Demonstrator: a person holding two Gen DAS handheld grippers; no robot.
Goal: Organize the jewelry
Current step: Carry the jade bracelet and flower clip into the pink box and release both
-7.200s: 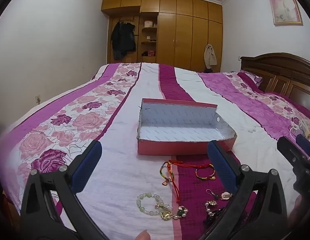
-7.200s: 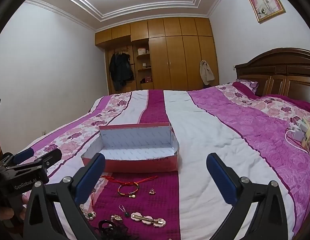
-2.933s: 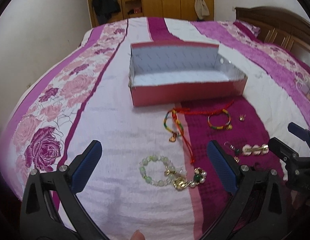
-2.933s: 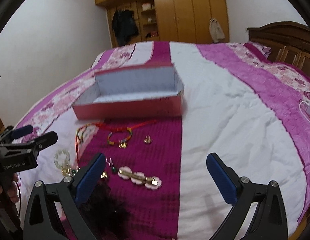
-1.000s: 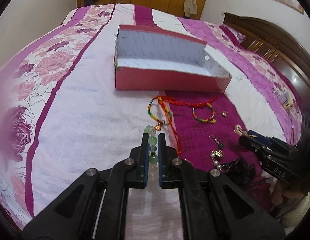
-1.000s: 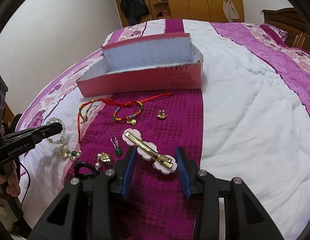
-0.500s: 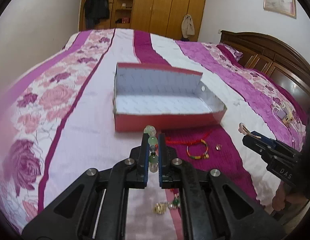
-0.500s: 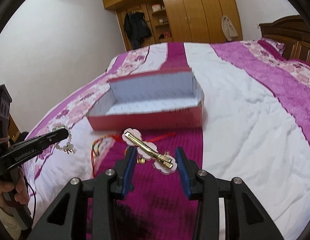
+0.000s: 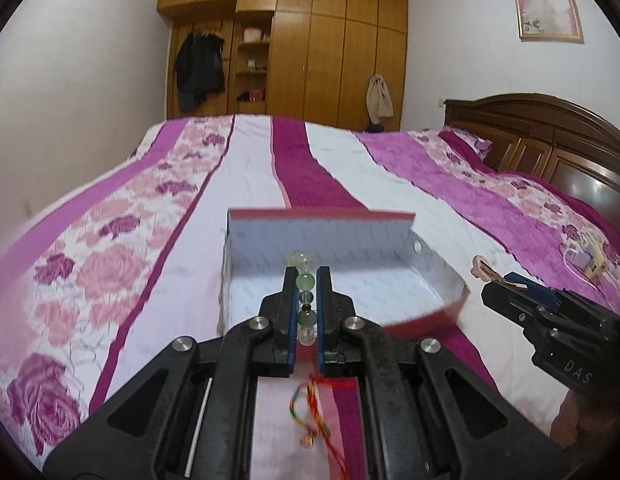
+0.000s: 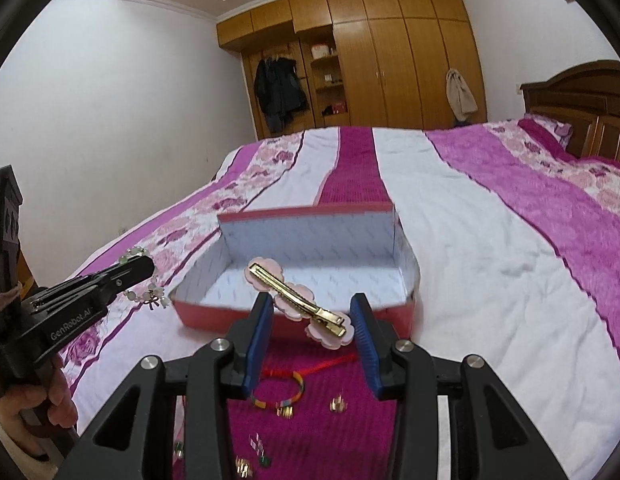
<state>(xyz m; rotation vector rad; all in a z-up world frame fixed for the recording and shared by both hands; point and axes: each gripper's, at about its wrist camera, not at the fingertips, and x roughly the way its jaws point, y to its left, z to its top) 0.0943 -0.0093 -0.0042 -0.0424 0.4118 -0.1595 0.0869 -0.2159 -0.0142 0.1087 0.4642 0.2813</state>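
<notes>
My left gripper [image 9: 306, 276] is shut on a green bead bracelet [image 9: 305, 280], held in the air before the open pink box [image 9: 246, 248]. From the right wrist view the same gripper [image 10: 144, 266] shows at the left, the bracelet [image 10: 150, 294] dangling from it. My right gripper [image 10: 312, 306] is shut on a gold hair clip with pink flowers [image 10: 298, 294], lifted in front of the box [image 10: 214, 314]. The left wrist view catches that clip [image 9: 484, 270] at the tip of the right gripper [image 9: 506, 280]. The box looks empty.
On the bedspread below lie a rainbow cord bracelet [image 10: 278, 394], a red string [image 9: 314, 412], a small gold piece [image 10: 338, 404] and earrings [image 10: 256, 444]. A headboard [image 9: 550, 136] stands at right, a wardrobe [image 9: 310, 48] at the far wall. A hand [image 10: 38, 404] grips the left tool.
Both grippers have risen off the bed with their pieces and tilted up toward the box, which now sits directly behind the fingertips. The jewelry left on the bed has dropped lower in view.
</notes>
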